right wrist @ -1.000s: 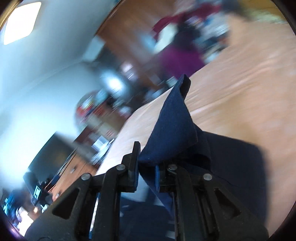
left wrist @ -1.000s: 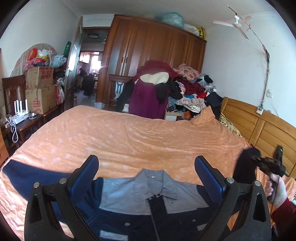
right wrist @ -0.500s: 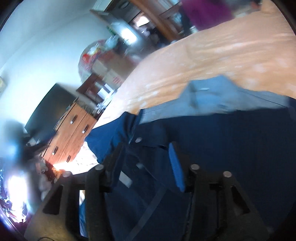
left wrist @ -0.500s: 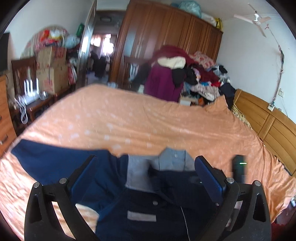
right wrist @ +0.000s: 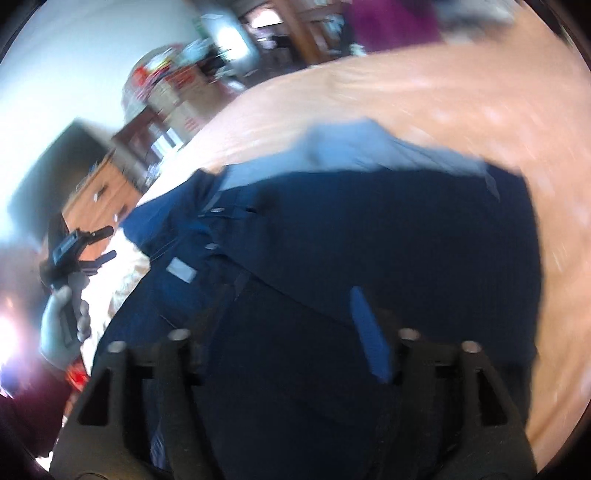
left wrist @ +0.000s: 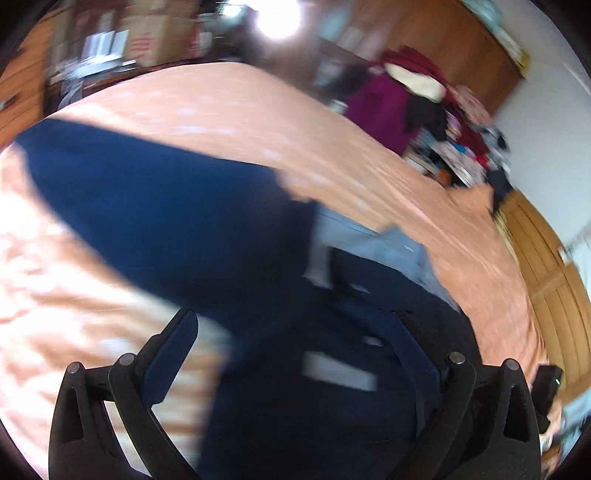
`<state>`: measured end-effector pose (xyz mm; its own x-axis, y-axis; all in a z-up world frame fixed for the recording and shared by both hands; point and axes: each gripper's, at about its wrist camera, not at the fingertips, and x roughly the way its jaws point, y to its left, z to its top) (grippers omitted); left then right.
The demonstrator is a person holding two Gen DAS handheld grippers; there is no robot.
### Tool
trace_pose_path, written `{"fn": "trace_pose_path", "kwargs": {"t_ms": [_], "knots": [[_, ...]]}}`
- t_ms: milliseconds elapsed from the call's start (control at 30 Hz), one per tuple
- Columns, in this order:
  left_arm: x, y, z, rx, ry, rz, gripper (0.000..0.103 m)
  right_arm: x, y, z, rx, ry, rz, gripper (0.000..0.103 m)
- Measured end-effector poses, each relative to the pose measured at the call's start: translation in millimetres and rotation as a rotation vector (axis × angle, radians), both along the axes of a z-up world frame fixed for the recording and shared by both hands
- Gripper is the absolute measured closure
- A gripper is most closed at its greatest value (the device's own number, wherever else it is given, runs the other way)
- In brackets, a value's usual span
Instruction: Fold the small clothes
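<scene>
A navy jacket (left wrist: pixel 266 266) with a grey collar (left wrist: pixel 388 243) lies flat on the orange bedspread (left wrist: pixel 221 110). One sleeve (left wrist: pixel 140 192) stretches out to the upper left. My left gripper (left wrist: pixel 295 354) hovers open over the jacket's chest, holding nothing. In the right wrist view the jacket (right wrist: pixel 369 229) shows its collar (right wrist: pixel 354 144) and a sleeve folded across the body. My right gripper (right wrist: pixel 291 328) is open just above the dark cloth. The left gripper (right wrist: pixel 105 243) appears at the far left in a gloved hand (right wrist: pixel 59 332). Both views are motion-blurred.
A pile of clothes (left wrist: pixel 413 92) and a wooden wardrobe (left wrist: pixel 461 44) stand beyond the bed's far end. The wooden headboard (left wrist: pixel 546 266) lies to the right. Cardboard boxes (left wrist: pixel 147 33) and a dresser (right wrist: pixel 99 192) line the left side.
My right gripper carried the sleeve over the jacket's body, let it go and now stands open. My left gripper view swung down and left toward the stretched-out sleeve.
</scene>
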<state>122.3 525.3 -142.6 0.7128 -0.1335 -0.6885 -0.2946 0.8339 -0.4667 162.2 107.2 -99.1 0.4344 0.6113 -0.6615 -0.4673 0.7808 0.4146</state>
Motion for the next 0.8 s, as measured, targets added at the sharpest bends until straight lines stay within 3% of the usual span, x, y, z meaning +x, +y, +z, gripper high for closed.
{"fn": "trace_pose_path", "kwargs": {"t_ms": [167,267,333,500,667,800], "knots": [[-59.3,89.7,-4.6,0.137,0.022,0.223,0.0,15.6,93.5,11.3,-0.033,-0.032,0.157,0.028],[-77.6,125.6,-13.1,0.333,0.122,0.318,0.0,25.3,168.1,25.8,-0.068,-0.063,0.228,0.028],[-84.7,152.0,-28.7,0.394,0.216,0.37,0.0,29.8,220.0,35.5,-0.09,-0.085,0.282,0.028],[-101.0,189.6,-57.8,0.263,0.202,0.393,0.0,31.4,360.6,54.5,-0.141,-0.139,0.439,0.028],[-92.9,176.7,-69.8,0.364,0.227,0.383,0.0,23.8,491.8,51.3,-0.213,-0.18,0.591,0.028],[-96.6,180.1,-68.8,0.359,0.195,0.369,0.0,20.8,584.0,23.2,-0.311,-0.197,0.679,0.029]]}}
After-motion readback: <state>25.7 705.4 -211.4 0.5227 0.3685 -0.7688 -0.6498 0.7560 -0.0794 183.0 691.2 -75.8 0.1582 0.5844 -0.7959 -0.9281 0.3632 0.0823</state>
